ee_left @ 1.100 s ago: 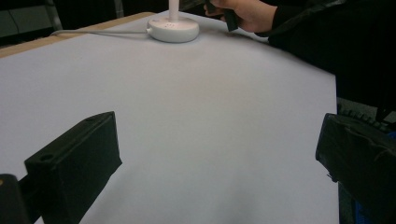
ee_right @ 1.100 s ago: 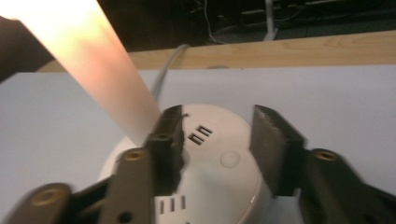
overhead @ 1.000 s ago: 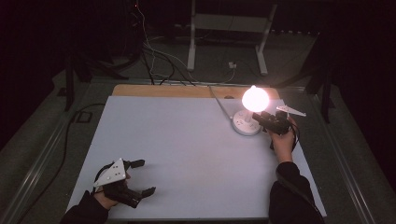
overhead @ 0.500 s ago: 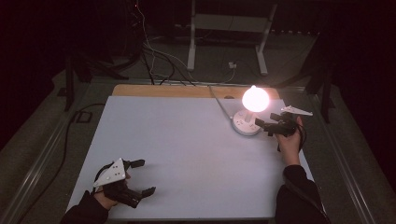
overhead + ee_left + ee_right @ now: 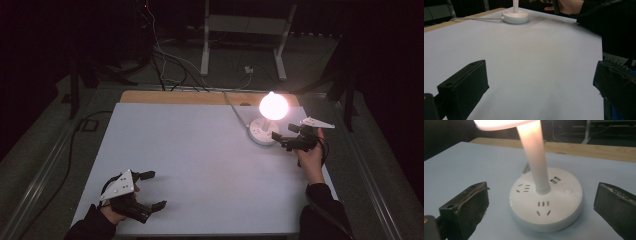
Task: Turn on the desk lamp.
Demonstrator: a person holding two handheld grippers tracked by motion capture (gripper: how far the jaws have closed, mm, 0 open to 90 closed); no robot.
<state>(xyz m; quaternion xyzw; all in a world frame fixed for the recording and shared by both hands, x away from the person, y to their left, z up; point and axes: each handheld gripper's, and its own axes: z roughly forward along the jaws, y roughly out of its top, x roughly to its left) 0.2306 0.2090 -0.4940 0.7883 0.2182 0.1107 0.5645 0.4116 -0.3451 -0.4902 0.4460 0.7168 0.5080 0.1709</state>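
Note:
A lit table lamp (image 5: 273, 106) stands at the back right of the white table (image 5: 200, 150) on a round white base (image 5: 261, 134) with sockets. My right gripper (image 5: 280, 141) hovers just right of the base and points at it. Its jaws have just been opening and now stand wide, touching nothing. In the right gripper view the base (image 5: 564, 202) and glowing stem (image 5: 534, 157) sit ahead of the open right gripper (image 5: 541, 207). My left gripper (image 5: 156, 190) rests open near the front left corner. The left gripper view has the open left gripper (image 5: 540, 85) over bare table, with the lamp base (image 5: 515, 17) far off.
The lamp's white cable (image 5: 235, 107) runs from the base to the back edge, where a wooden strip (image 5: 175, 97) shows. Dark floor with cables and a metal stand (image 5: 205, 45) lies behind the table. A black sleeve (image 5: 606, 25) fills the right of the left gripper view.
The right gripper has drawn back a little from the lamp base toward the right, and its jaws have opened wider. The left gripper has stayed where it was.

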